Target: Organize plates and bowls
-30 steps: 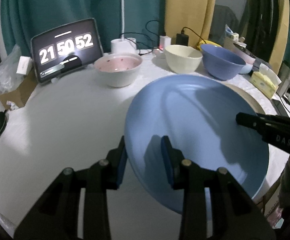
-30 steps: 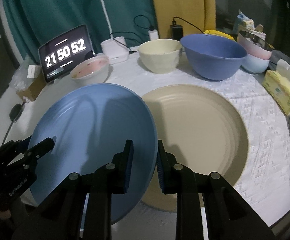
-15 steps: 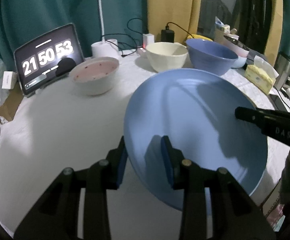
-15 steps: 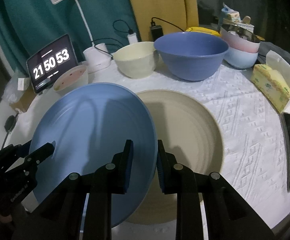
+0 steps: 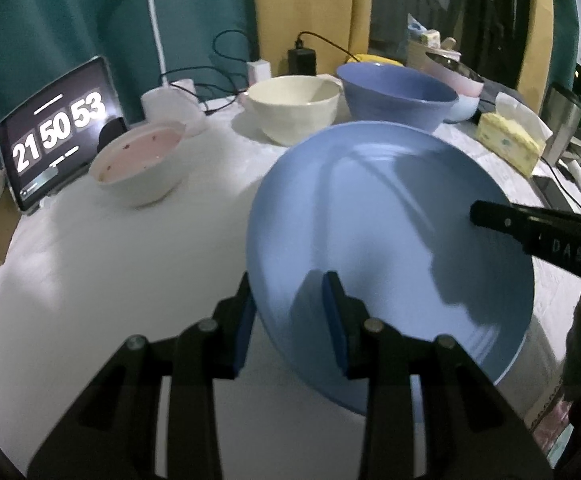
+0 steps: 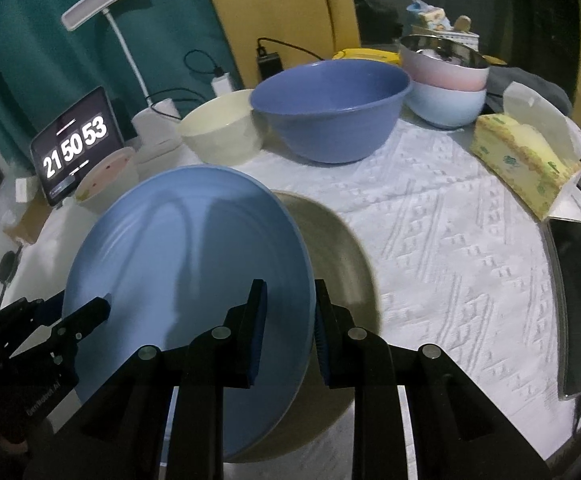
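Near the front edge of the surface (image 6: pixel 450 240), my left fingers (image 5: pixel 288 316) and right fingers (image 6: pixel 288 328) pinch the blue plate (image 6: pixel 186 264) halfway over the tan plate (image 6: pixel 338 264), with the bowls (image 6: pixel 330 108) still unstacked.

Both grippers' jaws clamp the blue plate (image 6: pixel 186 264) above the beige plate (image 6: pixel 342 264)

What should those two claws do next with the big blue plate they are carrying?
Probably carry the round blue plate a little further over the beige plate and lower it on top. The left claw and right claw each pinch its rim, and it only partly overlaps the beige one.
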Demonstrator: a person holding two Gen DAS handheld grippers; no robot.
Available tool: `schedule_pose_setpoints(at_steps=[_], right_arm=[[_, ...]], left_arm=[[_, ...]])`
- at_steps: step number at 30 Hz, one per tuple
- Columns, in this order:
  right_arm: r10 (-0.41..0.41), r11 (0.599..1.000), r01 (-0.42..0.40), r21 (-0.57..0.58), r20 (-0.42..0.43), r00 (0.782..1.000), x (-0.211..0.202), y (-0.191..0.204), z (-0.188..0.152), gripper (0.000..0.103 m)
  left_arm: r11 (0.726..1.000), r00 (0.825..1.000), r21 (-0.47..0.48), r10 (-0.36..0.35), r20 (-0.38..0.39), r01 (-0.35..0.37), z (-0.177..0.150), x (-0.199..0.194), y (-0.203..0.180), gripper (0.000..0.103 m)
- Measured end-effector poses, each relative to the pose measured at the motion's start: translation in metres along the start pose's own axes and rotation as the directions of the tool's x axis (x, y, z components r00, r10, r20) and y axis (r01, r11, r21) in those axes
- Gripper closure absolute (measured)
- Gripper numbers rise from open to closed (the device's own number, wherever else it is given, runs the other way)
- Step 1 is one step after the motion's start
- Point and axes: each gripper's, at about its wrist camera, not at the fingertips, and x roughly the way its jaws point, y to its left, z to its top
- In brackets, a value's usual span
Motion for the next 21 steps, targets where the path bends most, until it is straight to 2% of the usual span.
schedule_pose_setpoints(at_steps=[10, 21], right_arm=[[-0.019, 0.999, 0.019, 0.026, -0.004, 1.000, 0.004, -0.020, 0.002, 0.077], [-0.037, 0.999, 0.037, 0.014, 0.015, 0.999, -0.001, -0.017, 0.006, 0.076]], left_arm=[[1.000, 1.000, 0.019, -0.013, -0.026, 0.014, 0.005, 0.016, -0.013, 0.067], [1.000, 0.998, 0.009, -0.019, -0.052, 0.020, 0.009, 0.028, -0.013, 0.067]])
